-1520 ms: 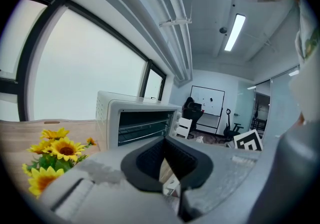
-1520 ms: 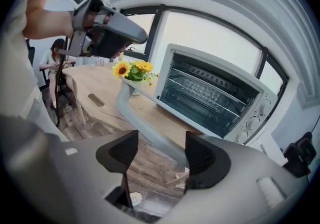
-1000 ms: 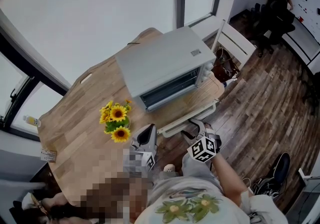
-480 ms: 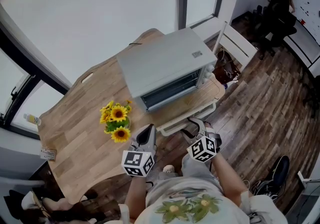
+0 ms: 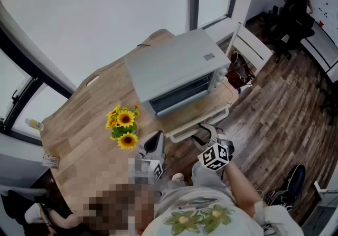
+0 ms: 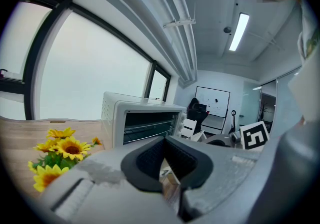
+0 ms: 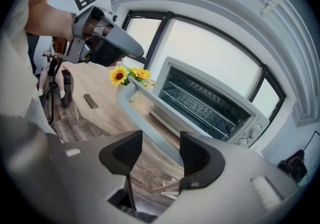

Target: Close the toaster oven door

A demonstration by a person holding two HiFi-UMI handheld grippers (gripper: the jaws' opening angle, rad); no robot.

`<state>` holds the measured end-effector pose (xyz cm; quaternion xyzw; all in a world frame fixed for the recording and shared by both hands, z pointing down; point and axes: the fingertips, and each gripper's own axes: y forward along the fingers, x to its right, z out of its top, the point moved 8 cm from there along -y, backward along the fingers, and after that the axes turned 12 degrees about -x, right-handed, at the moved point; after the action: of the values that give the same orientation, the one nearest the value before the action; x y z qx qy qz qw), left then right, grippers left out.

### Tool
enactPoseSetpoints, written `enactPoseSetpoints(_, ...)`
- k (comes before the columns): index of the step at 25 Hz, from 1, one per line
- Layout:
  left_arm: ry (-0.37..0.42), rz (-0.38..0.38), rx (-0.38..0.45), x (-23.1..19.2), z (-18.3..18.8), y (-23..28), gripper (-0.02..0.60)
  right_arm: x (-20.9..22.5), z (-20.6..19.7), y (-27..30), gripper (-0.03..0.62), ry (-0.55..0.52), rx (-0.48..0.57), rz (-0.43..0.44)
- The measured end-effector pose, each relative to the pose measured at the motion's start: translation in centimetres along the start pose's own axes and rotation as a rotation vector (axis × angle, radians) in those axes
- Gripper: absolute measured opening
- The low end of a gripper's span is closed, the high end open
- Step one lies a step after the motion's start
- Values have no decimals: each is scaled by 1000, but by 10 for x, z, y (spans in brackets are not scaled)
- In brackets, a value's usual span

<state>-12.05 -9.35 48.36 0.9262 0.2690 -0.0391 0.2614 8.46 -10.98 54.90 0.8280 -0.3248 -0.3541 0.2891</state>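
Note:
The silver toaster oven (image 5: 174, 68) stands on the wooden table (image 5: 90, 124) with its door (image 5: 203, 114) folded down toward me. The door's pale handle bar (image 5: 182, 132) runs along the front edge. My right gripper (image 5: 207, 128) sits just below that bar. In the right gripper view its jaws stand open (image 7: 159, 155), and the handle (image 7: 145, 118) crosses just ahead of the gap with neither pad touching it. My left gripper (image 5: 156, 135) hovers left of the door. In the left gripper view its pads meet (image 6: 163, 160) with nothing between them, and the toaster oven (image 6: 135, 118) lies ahead.
A bunch of sunflowers (image 5: 122, 126) stands on the table just beyond the left gripper. A white chair (image 5: 251, 45) is to the right of the oven. A person (image 5: 293, 8) sits far off at the back right. Dark wooden floor lies beneath the open door.
Both grippers stay nearly where they were below the open door. The door has not moved.

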Motion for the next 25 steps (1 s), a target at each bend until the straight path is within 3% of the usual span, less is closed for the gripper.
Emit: enactPoseSetpoints(25,-15,20,7,-6,0,-3,3,14,14,-2,239,1,34,-6)
